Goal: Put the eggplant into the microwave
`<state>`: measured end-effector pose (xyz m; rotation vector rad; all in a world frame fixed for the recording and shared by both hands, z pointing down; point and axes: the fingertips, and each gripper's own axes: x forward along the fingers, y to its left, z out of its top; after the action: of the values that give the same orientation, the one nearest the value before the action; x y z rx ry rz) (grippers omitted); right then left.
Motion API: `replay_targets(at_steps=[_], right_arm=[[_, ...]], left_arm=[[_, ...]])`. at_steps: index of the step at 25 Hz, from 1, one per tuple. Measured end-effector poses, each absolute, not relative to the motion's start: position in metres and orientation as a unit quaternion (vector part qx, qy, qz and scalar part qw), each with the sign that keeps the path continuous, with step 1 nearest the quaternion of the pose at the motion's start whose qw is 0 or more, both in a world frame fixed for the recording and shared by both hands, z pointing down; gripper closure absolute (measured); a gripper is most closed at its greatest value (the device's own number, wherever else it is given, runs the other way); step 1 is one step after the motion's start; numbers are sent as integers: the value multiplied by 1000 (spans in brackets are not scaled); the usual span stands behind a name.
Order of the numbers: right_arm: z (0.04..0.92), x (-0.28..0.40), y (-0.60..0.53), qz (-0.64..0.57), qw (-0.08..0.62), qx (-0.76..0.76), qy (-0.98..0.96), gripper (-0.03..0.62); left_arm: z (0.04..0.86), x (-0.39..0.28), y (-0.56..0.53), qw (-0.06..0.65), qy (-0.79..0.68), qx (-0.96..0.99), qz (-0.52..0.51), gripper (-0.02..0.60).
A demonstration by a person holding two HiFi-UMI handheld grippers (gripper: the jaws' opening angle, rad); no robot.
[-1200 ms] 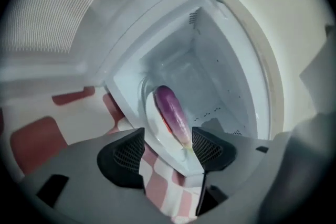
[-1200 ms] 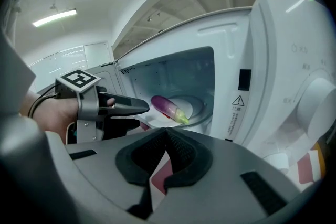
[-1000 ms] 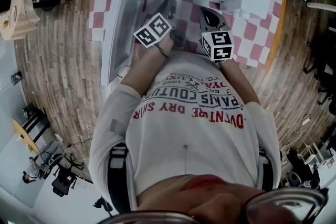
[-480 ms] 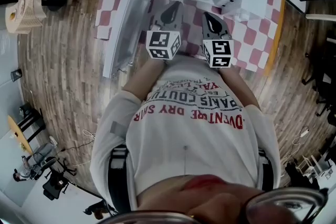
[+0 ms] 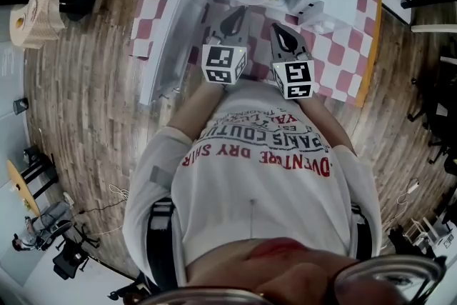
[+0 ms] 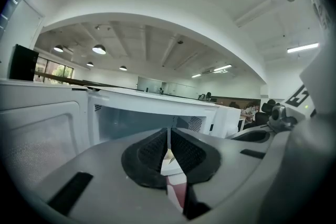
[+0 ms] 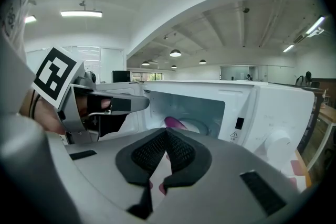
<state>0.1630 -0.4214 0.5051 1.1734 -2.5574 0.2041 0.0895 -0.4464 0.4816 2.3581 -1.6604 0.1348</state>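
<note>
Eggplant [image 7: 176, 123] lies inside the microwave [image 7: 273, 105], beyond the right gripper's [image 7: 167, 132] closed jaws.

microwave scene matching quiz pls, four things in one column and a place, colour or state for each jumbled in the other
1 eggplant
2 door
3 left gripper
4 tablecloth

a pink and white checks
b shut, empty
c inside the microwave
d swung open

Pairs: 1-c, 2-d, 3-b, 4-a
</note>
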Motion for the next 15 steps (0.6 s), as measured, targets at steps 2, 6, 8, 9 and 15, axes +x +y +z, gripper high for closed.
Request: replay_targets(at_steps=[2, 6, 8, 9, 15], right_arm=[[505, 165, -422, 71, 160, 415, -893, 579], [504, 173, -426, 76, 157, 430, -886, 579], [505, 177, -428, 80, 156, 438, -882, 579], [505, 179, -429, 82, 157, 442, -880, 579], [508, 183, -431, 84, 162, 448, -875, 579]], left_arm=[[481, 93, -446, 127, -565, 814, 44, 543], [483, 101, -444, 136, -550, 823, 40, 543], [483, 103, -444, 138, -547, 824, 41, 543], [483, 103, -444, 137, -547, 825, 41, 543], [483, 103, -445, 139, -546, 825, 39, 543]])
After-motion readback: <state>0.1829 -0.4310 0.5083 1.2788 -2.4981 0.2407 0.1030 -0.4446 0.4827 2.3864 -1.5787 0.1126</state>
